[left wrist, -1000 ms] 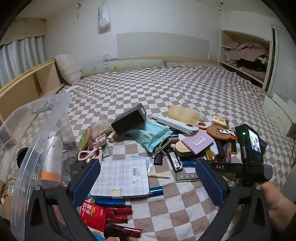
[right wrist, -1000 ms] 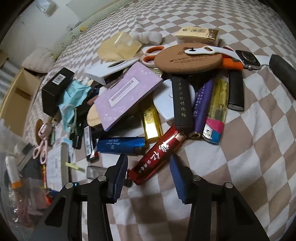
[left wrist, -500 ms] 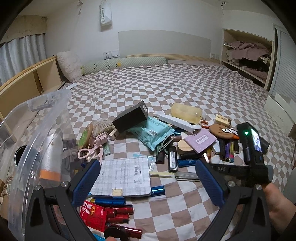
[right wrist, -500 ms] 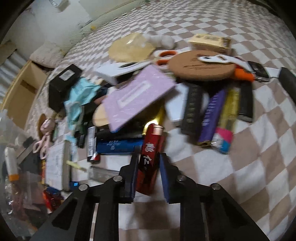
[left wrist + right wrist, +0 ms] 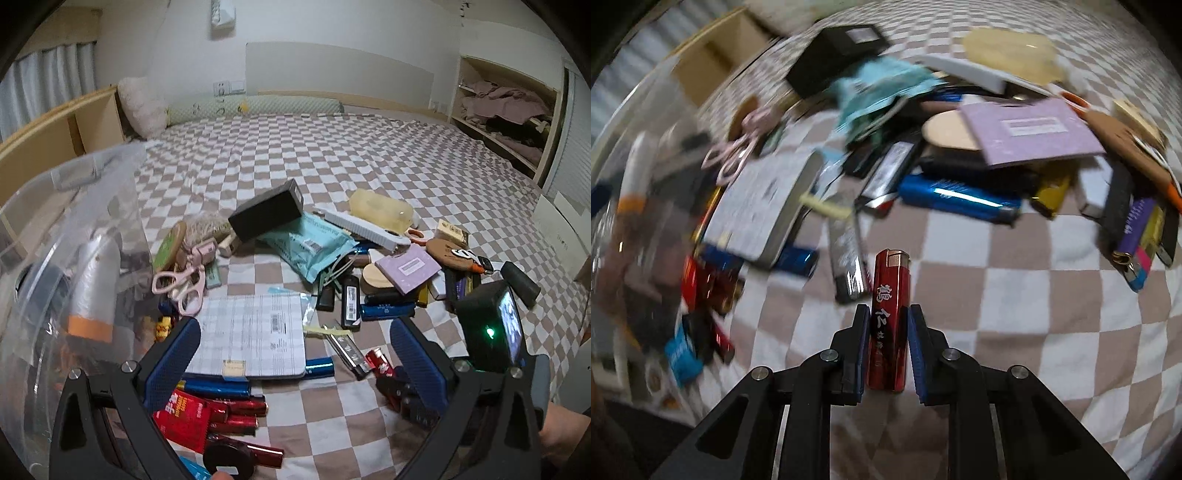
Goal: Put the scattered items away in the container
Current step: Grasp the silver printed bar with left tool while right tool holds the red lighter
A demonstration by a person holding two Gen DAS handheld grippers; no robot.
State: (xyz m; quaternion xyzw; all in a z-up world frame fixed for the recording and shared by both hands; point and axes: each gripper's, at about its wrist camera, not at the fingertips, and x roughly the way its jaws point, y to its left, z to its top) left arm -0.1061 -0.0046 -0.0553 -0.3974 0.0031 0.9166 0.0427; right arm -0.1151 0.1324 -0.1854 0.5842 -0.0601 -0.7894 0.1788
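Note:
My right gripper [image 5: 886, 314] is shut on a red lighter [image 5: 888, 317] with gold lettering, held off the checkered bedspread [image 5: 1015, 295]. In the left wrist view the same lighter [image 5: 378, 363] pokes out of the right gripper [image 5: 391, 380] at lower right. My left gripper [image 5: 291, 350] stands open above a white notebook [image 5: 255, 332], touching nothing. A clear plastic container [image 5: 55, 221] with several items inside stands at the left. Scattered items lie in a pile: black box [image 5: 266, 214], teal pouch [image 5: 314, 247], pink scissors [image 5: 181, 280], purple card [image 5: 408, 267], blue lighter [image 5: 956, 197].
More red lighters [image 5: 229, 413] lie in front of the notebook. A wooden shelf [image 5: 55, 140] runs along the left of the bed, and an open cupboard [image 5: 509, 122] stands at far right. A hand [image 5: 561, 435] holds the right gripper. Bare bedspread [image 5: 332, 155] stretches behind the pile.
The right gripper's jaws closed on the red lighter, then it lifted and swung left toward the notebook and container, rolling as it went. The left gripper stayed nearly still.

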